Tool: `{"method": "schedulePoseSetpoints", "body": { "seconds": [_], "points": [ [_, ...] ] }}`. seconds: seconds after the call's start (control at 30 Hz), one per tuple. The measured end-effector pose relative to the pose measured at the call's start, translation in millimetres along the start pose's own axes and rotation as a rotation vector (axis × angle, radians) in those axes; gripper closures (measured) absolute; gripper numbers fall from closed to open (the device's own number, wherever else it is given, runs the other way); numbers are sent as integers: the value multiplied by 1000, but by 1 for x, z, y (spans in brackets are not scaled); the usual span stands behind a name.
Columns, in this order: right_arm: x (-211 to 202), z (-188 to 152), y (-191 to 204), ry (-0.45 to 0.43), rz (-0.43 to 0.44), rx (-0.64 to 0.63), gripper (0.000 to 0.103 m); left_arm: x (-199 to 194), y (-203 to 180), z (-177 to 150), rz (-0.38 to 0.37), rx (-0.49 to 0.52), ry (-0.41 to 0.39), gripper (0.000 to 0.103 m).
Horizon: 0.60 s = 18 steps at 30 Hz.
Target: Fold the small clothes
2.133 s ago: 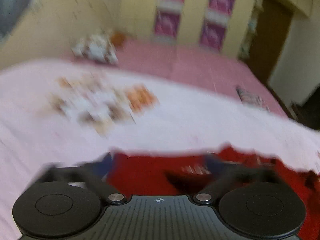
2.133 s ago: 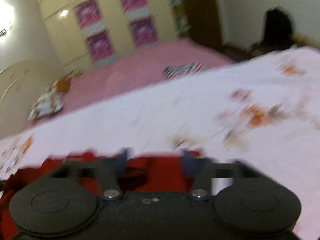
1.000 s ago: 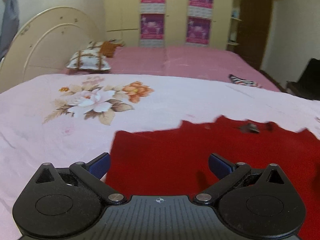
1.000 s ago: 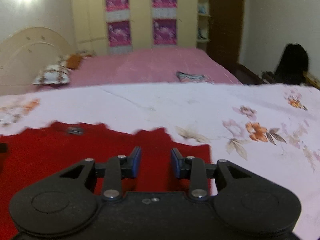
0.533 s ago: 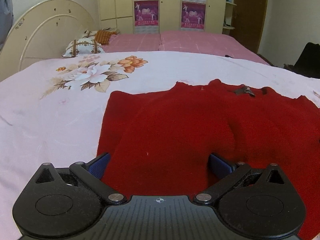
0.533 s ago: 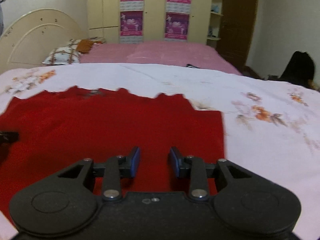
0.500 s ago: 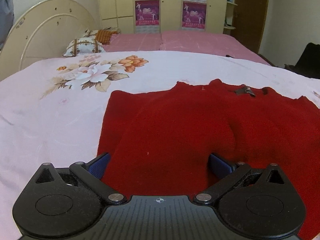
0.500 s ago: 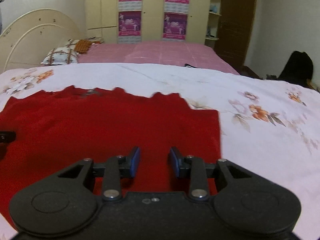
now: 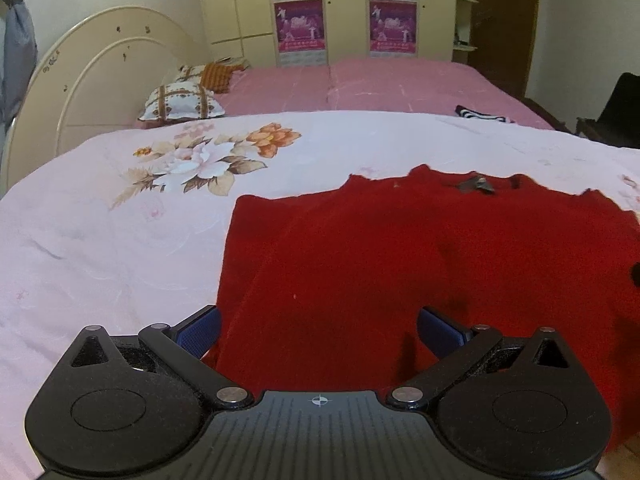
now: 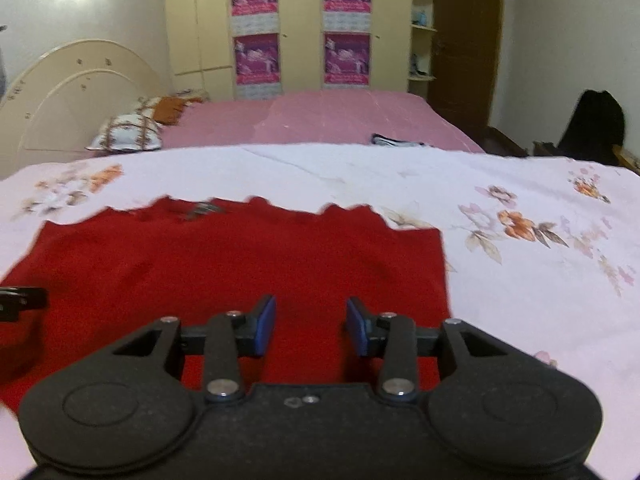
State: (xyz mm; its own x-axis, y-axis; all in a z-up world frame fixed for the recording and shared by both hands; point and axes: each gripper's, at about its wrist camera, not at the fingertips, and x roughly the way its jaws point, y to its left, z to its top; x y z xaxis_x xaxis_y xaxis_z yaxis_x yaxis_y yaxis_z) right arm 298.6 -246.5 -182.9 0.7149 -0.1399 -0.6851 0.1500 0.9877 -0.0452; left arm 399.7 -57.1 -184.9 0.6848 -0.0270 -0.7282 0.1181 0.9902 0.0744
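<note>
A red knit garment (image 9: 400,260) lies spread flat on a pale pink floral bedsheet (image 9: 100,248), with a small grey tag (image 9: 476,185) at its far edge. My left gripper (image 9: 319,330) is open wide over the garment's near left part, holding nothing. In the right wrist view the garment (image 10: 224,256) fills the lower left, and my right gripper (image 10: 311,326) is open with a narrower gap above its near right part, empty. The tip of the left gripper (image 10: 20,300) shows at the left edge of that view.
A second bed with a pink sheet (image 9: 380,84) lies behind, with patterned pillows (image 9: 180,100) and a striped cloth (image 9: 484,114) on it. A cream headboard (image 9: 92,76) stands left, a wardrobe (image 9: 340,8) behind, and a dark chair (image 10: 592,124) right.
One to two seconds ago both views swung fast and blurred; the garment now lies flat. Since half a second ago both grippers have pulled slightly back and up. Both stay open.
</note>
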Motion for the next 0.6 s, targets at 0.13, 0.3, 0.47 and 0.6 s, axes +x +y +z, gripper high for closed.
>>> {"method": "schedulePoseSetpoints", "body": {
  "seconds": [0.13, 0.3, 0.47, 0.6],
  "points": [
    [-13, -1, 19, -9, 51, -10, 58, -11, -1, -3, -6, 1, -2, 0],
    [-15, -12, 36, 17, 83, -36, 58, -15, 0, -11, -2, 4, 5, 0],
    [-15, -24, 41, 42, 86, -40, 58, -13, 0, -20, 6, 11, 22, 0],
    [-14, -33, 39, 61, 72, -46, 58, -8, -2, -26, 19, 29, 37, 0]
  ]
}}
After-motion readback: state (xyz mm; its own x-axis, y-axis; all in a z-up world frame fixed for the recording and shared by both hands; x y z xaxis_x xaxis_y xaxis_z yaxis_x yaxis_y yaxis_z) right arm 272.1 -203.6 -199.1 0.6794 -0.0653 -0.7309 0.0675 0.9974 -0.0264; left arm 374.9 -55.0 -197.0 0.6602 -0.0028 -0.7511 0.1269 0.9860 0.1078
